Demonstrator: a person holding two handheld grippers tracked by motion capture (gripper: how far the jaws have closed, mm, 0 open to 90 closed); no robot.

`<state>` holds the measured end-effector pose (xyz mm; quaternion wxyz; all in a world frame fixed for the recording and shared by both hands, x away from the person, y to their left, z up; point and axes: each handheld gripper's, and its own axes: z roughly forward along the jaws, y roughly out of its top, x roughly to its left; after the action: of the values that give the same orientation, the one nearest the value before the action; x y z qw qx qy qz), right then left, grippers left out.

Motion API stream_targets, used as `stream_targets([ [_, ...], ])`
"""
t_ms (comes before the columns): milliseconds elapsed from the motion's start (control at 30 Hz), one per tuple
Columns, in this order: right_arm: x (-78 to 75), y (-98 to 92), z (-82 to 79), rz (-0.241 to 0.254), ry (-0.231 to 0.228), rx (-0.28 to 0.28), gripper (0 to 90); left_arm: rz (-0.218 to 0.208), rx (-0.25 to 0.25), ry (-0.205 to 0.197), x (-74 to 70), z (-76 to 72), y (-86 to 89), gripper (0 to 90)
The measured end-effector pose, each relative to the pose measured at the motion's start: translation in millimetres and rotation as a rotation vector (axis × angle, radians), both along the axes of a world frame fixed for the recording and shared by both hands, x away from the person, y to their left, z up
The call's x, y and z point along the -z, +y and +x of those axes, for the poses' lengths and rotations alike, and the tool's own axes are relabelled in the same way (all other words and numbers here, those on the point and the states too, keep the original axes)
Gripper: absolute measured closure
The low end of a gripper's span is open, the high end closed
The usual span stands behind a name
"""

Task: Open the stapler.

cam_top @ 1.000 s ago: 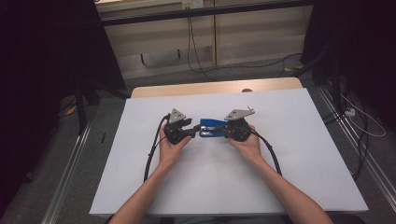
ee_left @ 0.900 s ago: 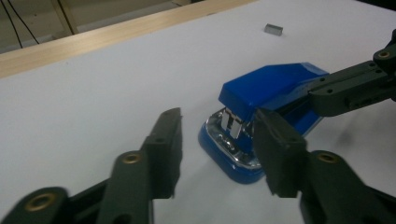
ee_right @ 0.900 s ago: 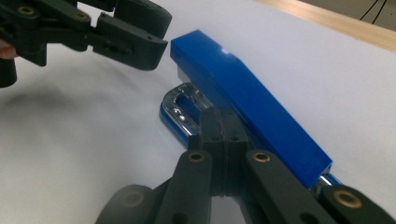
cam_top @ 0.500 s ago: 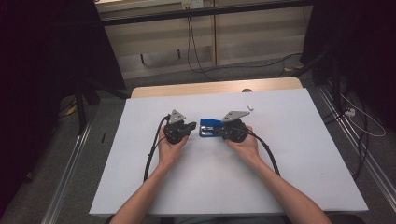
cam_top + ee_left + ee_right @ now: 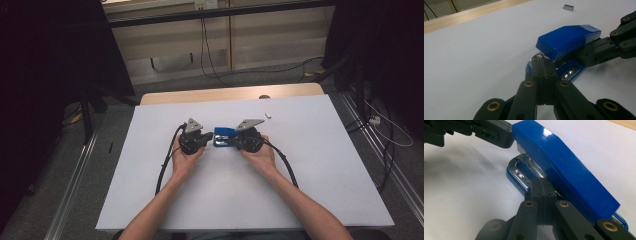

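The left gripper [image 5: 543, 72] is standing with its jaws pressed together, and their tips are touching the metal nose of the blue stapler [image 5: 569, 41]; whether they are pinching something thin there, I cannot tell. The right gripper [image 5: 543, 188] is also closed, and its tips are pushing in between the blue top and the base from the other end. The stapler is lying in the middle of the white table [image 5: 320, 165], between both hands. I am judging it as stiff and quite light, with a smooth plastic cover that may be slipping, so the chrome rail or the base edge is giving the safer hold. No container is standing here; a small grey piece [image 5: 568, 7] is lying well apart.
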<state>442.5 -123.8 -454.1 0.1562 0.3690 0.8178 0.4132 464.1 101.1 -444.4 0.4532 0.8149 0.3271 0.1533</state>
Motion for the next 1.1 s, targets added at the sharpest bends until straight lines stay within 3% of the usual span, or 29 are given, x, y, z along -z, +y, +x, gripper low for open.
stream_targets([
  [667, 1.4, 0.1, -0.3, 0.004, -0.009, 0.005, 90.0, 0.052, 0.010, -0.034, 1.3, 3.7, -7.1, 90.0],
  [900, 1.3, 0.1, 0.0, 0.005, -0.007, 0.007, 90.0, 0.023, 0.005, -0.027, -0.7, 4.7, -6.9, 90.0],
  [1100, 1.3, -0.3, 0.4, 0.005, -0.007, 0.002, 90.0, 0.028, 0.010, -0.037, -2.2, 5.9, -7.8, 90.0],
])
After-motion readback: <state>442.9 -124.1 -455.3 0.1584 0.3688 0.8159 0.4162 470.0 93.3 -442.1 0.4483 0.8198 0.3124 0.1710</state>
